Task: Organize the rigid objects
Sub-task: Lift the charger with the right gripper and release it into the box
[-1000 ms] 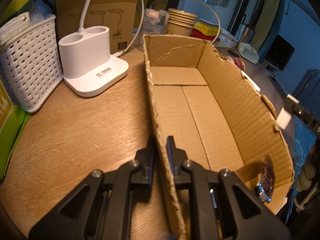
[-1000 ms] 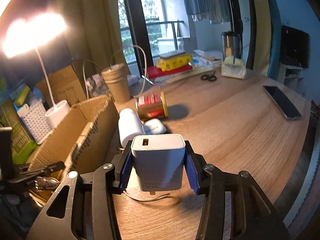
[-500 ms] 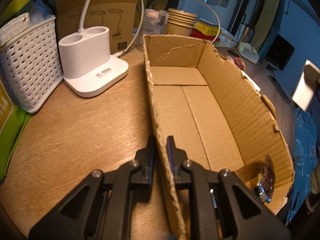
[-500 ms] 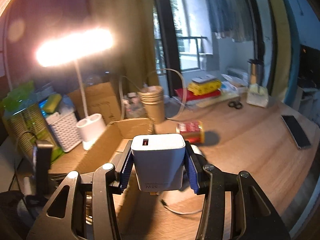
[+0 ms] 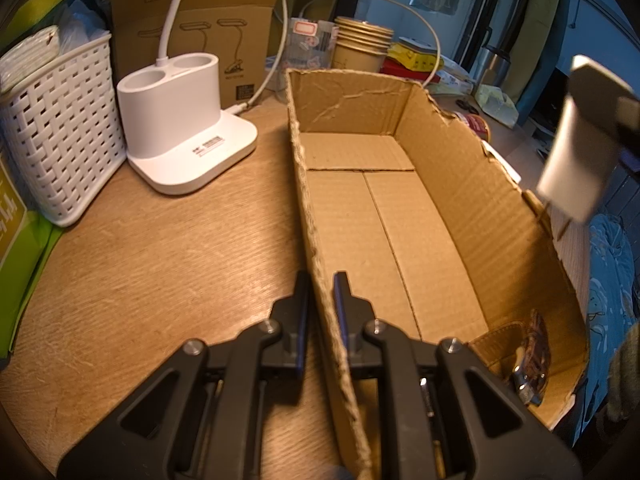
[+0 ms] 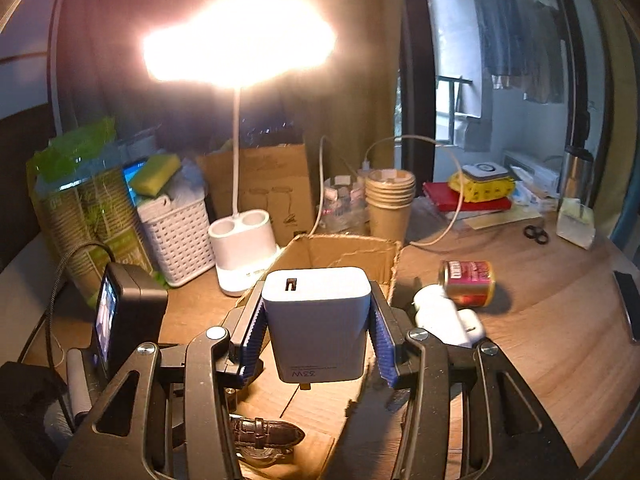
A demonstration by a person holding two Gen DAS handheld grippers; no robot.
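An open cardboard box (image 5: 400,220) lies on the wooden table; it also shows in the right wrist view (image 6: 344,252). My left gripper (image 5: 322,284) is shut on the box's left wall. A brown leather watch (image 5: 532,356) lies in the box's near right corner, and shows in the right wrist view (image 6: 264,434). My right gripper (image 6: 316,316) is shut on a white 33W charger (image 6: 318,320) and holds it above the box. In the left wrist view the charger (image 5: 580,140) hangs over the box's right wall.
A white lamp base (image 5: 180,120), a white basket (image 5: 56,128) and paper cups (image 5: 360,48) stand left of and behind the box. A red can (image 6: 468,282) and white earbud cases (image 6: 444,316) lie right of the box. A phone (image 6: 628,304) lies far right.
My right gripper has lifted the charger from table level and carried it left, over the box. My left gripper has stayed clamped on the box wall.
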